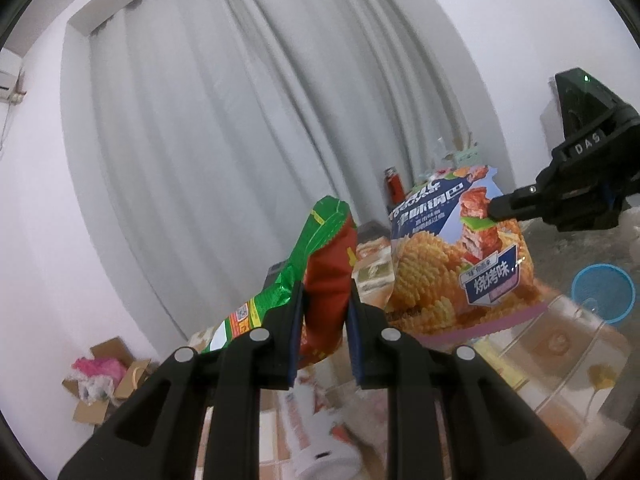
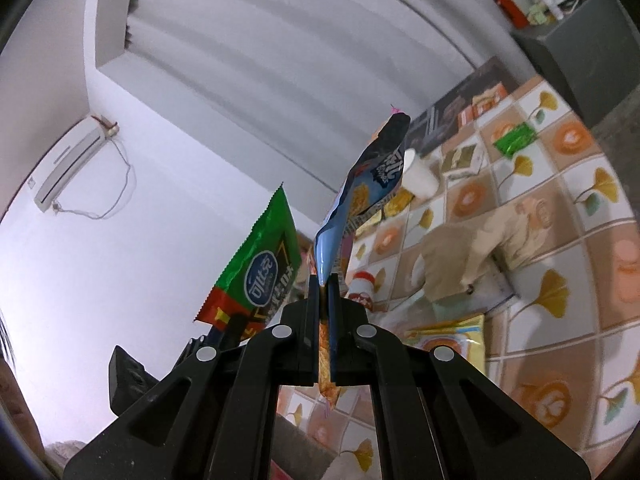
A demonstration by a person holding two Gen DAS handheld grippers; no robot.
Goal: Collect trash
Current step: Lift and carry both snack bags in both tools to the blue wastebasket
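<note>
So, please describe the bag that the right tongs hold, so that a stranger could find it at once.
Start from the table with the patterned cloth. Above it the right tongs pinch a big snack bag by its edge. It is blue and orange with ridged crisps pictured, unlike the green and red bag in the left tongs.

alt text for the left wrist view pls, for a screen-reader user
The left gripper is shut on a crumpled green-and-red snack bag, held up before a grey curtain. At right, the right gripper pinches a blue-and-orange crisp bag above a patterned tablecloth; a blue basket sits beyond.
</note>
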